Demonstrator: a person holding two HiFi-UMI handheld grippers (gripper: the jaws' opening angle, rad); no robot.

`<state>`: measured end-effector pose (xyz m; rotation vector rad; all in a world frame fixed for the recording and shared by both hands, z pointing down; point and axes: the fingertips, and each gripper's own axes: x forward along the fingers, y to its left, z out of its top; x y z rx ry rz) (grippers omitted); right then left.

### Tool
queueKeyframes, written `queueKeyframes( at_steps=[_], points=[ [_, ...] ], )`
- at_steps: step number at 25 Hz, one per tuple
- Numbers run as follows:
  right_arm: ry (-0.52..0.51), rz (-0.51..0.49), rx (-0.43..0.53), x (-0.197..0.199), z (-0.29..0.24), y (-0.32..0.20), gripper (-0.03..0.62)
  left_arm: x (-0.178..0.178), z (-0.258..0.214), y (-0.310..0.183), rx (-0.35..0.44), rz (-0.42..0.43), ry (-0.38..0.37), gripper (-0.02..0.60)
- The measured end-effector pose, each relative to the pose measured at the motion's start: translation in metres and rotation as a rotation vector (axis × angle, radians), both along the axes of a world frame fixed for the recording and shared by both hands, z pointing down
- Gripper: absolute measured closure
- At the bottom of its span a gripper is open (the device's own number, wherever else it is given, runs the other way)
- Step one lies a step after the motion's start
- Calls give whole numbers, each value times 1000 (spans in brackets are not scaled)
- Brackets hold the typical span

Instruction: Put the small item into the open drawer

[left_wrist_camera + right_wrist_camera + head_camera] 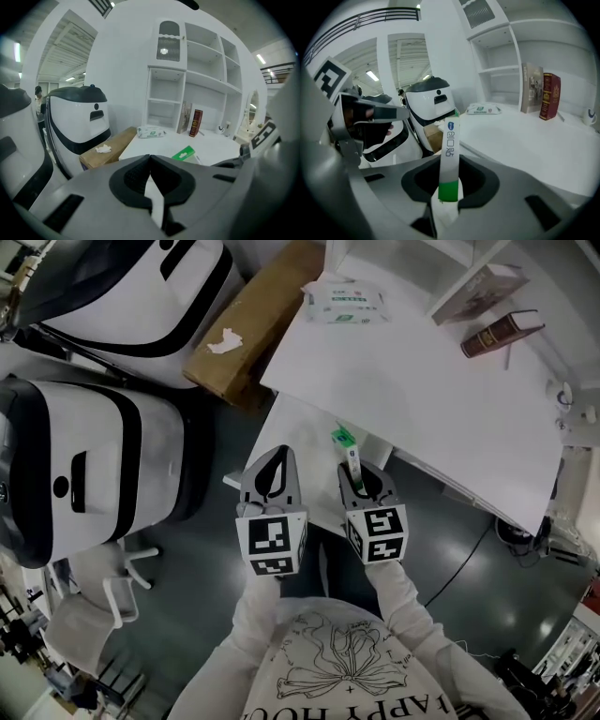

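Right gripper (357, 476) is pinching the small item (346, 446), a slim white sachet with green on it. It stands up out of the jaws, and in the head view it shows over the right part of the open drawer (298, 427). Left gripper (278, 463) sits just beside, jaws pressed together with nothing in them. The drawer shows only bare white inside. Its back runs under the surface (422, 381), so anything further in can't be seen. Over to the cardboard box (251, 317) beside the surface: only its top face shows, with a crumpled tissue (225, 340) lying on it and the contents hidden. On the surface there's a wipes pack (343, 304) near the far edge. In the lowest shelf bay a red book (502, 332) and a pale book (480, 289) stand side by side. The print on the sachet is too small to read in the right gripper view. The white machine (84, 465) at the left is cut off by the frame
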<state>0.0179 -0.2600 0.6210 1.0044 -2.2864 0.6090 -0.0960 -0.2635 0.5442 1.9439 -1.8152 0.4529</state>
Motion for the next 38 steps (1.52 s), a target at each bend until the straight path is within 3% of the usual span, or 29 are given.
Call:
queueKeyframes(
  at_steps=[11, 22, 31, 38],
  points=[
    [113, -88, -135, -4, 103, -8, 507, -6, 32, -5, -44, -30, 3, 577],
    [230, -52, -245, 1, 191, -14, 507, -15, 55, -3, -71, -58, 25, 577],
    [282, -14, -338, -3, 225, -17, 507, -19, 68, 4, -99, -63, 35, 577],
    [313, -24, -356, -7, 241, -13, 503, -21, 74, 7, -107, -66, 41, 577]
  ],
)
